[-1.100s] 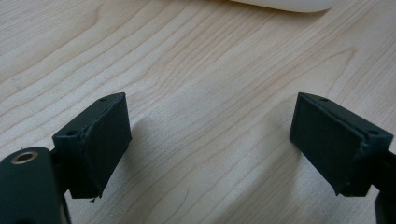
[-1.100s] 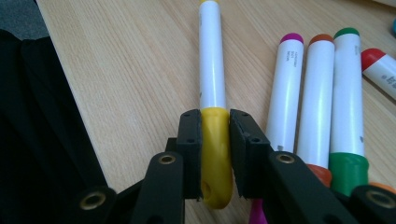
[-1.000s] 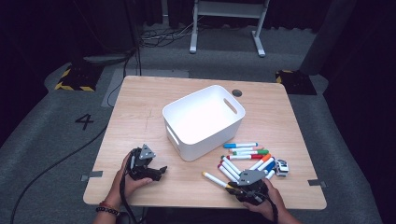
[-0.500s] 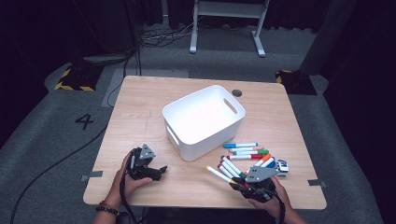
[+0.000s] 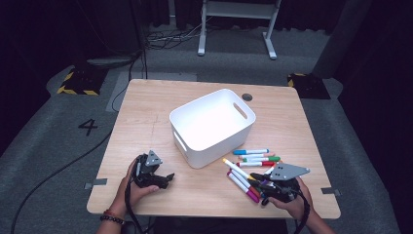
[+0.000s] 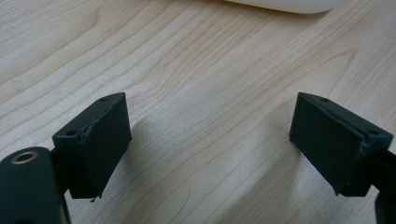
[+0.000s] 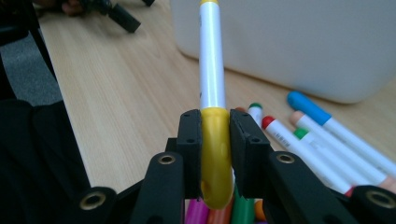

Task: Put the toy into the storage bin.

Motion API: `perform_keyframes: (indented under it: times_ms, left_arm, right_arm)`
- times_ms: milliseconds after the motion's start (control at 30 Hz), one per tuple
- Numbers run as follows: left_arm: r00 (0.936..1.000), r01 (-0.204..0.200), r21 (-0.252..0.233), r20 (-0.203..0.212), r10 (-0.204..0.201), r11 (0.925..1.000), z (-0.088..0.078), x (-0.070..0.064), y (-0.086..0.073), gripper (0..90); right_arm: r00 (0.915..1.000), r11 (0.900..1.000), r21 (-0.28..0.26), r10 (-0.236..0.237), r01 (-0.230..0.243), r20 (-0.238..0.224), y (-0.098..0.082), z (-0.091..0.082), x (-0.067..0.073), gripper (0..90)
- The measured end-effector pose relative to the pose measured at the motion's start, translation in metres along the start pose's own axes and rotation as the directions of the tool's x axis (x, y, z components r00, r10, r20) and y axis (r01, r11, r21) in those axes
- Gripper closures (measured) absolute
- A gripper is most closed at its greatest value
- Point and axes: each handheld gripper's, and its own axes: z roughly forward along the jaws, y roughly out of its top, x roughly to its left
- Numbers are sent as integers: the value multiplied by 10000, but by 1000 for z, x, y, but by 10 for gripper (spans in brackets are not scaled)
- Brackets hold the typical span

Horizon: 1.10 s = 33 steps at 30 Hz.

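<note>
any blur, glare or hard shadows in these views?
High view: table evenly lit, surroundings dark, picture soft, white bin close to blown out. Left gripper view: sharp wood grain, soft shadows beside the open left gripper. Right gripper view: right gripper and the yellow marker it clamps are sharp; bin wall and loose markers behind are out of focus; mild sheen on the marker barrel.

The yellow-capped white marker (image 7: 212, 84) is clamped at its cap, pointing toward the bin.
</note>
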Motion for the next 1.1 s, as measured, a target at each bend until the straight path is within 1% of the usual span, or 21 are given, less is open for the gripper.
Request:
perform_keyframes:
  times_ms: [133, 300, 367, 400, 467, 500, 567, 633, 667, 733, 867, 967, 1100]
  left_arm:
    - [10000, -20, 8, -4, 20, 10000, 0, 0, 0, 127]
    - [10000, -2, 4, -2, 2, 10000, 0, 0, 0, 127]
    - [10000, -23, 11, -7, 23, 10000, 0, 0, 0, 127]
    - [10000, -18, 12, 4, 18, 10000, 0, 0, 0, 127]
    - [10000, -22, 11, -7, 22, 10000, 0, 0, 0, 127]
    - [10000, -22, 16, -2, 22, 10000, 0, 0, 0, 127]
    - [10000, -21, 10, -5, 21, 10000, 0, 0, 0, 127]
    - [10000, -25, 12, -8, 25, 10000, 0, 0, 0, 127]
    - [10000, -24, 9, -7, 24, 10000, 0, 0, 0, 127]
    - [10000, -26, 11, -7, 26, 10000, 0, 0, 0, 127]
    - [10000, -26, 12, -8, 26, 10000, 0, 0, 0, 127]
    - [10000, -6, 6, -3, 6, 10000, 0, 0, 0, 127]
    - [10000, -23, 13, 6, 23, 10000, 0, 0, 0, 127]
  right_arm:
    - [9999, 9996, -264, 30, -25, 164, 12, -12, -12, 751]
    - [9994, 9982, -587, -130, 148, 307, 30, -26, -24, 751]
    - [9993, 9980, -625, -105, 127, 351, 36, -29, -26, 751]
    - [9991, 9975, -674, -177, 204, 394, 40, -30, -27, 751]
    - [9996, 9963, -854, -96, 119, 272, 46, -32, -30, 751]
    - [9996, 9964, -836, -83, 106, 276, 49, -32, -31, 751]
    - [9992, 9963, -815, -230, 257, 333, 57, -31, -32, 751]
    - [9996, 9965, -817, -145, 164, 248, 64, -29, -32, 751]
    - [9993, 9955, -898, -285, 304, 225, 68, -27, -34, 751]
    - [9995, 9955, -907, -257, 272, 177, 77, -26, -34, 751]
    - [9992, 9948, -938, -393, 396, 49, 94, -21, -36, 751]
    - [9990, 9955, -839, -446, 443, -15, 107, -14, -38, 750]
    - [9987, 9971, -590, -500, 490, -140, 123, 2, -38, 751]
